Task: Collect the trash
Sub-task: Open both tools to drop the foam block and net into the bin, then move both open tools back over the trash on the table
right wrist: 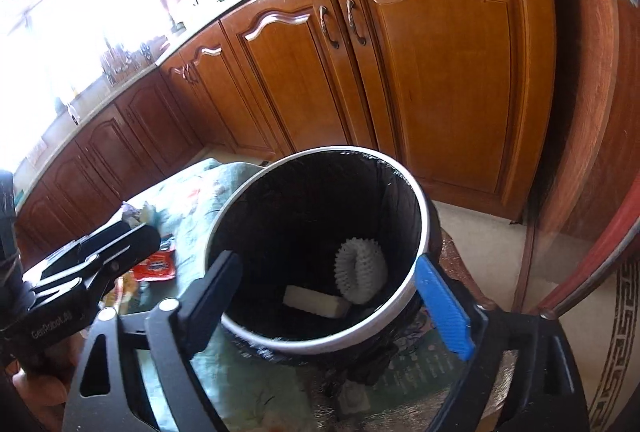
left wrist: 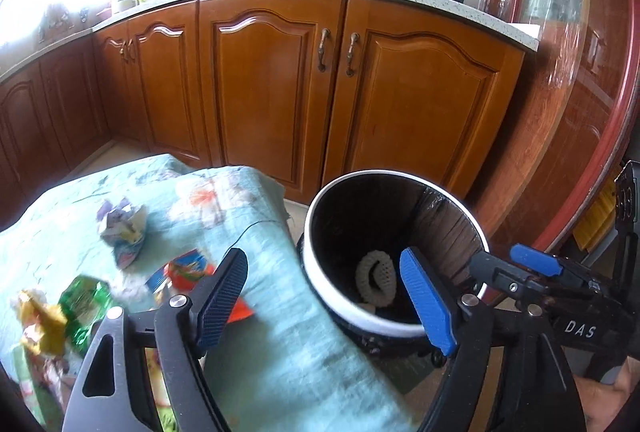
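We hold our left hand-held gripper spread wide and empty over the edge of the cloth-covered table, beside the black-lined bin. Our right hand-held gripper, also wide open with nothing in it, hangs above the bin's mouth. A white foam net and a pale block lie at the bottom. Crumpled paper, a green wrapper and a red packet sit on the table.
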